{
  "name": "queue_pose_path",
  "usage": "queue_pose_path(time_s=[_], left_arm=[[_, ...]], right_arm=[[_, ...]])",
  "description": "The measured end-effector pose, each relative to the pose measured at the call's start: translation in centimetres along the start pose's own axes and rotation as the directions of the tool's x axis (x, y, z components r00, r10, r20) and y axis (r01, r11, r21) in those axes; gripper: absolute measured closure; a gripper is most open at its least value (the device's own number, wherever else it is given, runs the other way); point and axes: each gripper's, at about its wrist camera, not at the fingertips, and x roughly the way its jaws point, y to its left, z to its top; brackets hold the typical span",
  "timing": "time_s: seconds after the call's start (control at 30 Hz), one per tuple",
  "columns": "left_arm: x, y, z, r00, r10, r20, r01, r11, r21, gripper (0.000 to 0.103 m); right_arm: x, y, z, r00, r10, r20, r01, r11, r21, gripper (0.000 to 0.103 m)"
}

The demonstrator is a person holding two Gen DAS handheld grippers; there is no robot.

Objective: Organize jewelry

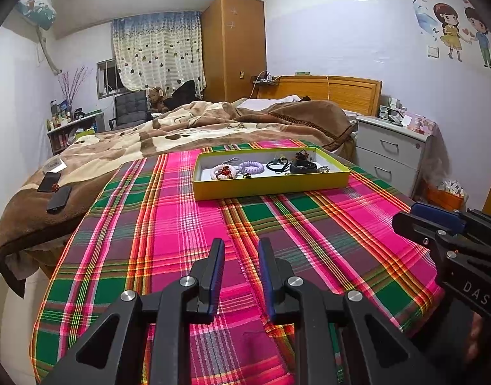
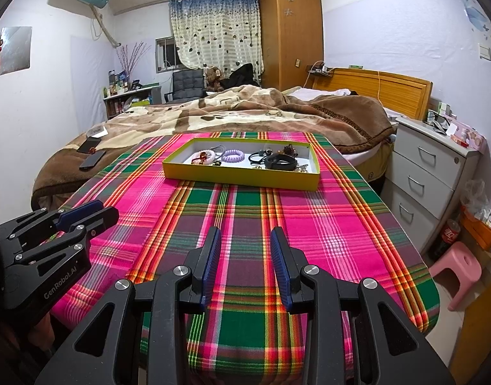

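A: Right wrist view — a table under a pink-and-green plaid cloth [image 2: 245,211] fills the foreground of a bedroom. A shallow yellow tray [image 2: 239,176] sits at its far end, well apart from both tools.

B: And the grippers?

A: The right gripper [image 2: 245,240] and left gripper [image 1: 240,250] hover over bare cloth, jaws parted with nothing between them.

B: What is in the tray?

A: Jewelry and hair ties lying loose on its white floor — a stiff black band [image 2: 279,162], a ribbed lilac coil tie [image 2: 233,156], a thin black elastic [image 2: 256,157], a pale bracelet with red beads [image 2: 202,157], and small gold pieces too tiny to identify.

B: Handling?

A: Likely all light. The coil and elastic should squash softly; pinch across one strand. The band looks rigid and smooth — grip its rim.
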Motion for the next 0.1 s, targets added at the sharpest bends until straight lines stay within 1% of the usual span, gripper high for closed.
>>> queue_pose_path(time_s=[0.1], left_arm=[[-0.09, -0.12, -0.04, 1.000, -0.005, 0.004, 0.005, 1.000, 0.004, 0.082]], right_arm=[[0.00, -0.12, -0.02, 1.000, -0.001, 0.001, 0.001, 1.000, 0.000, 0.070]])
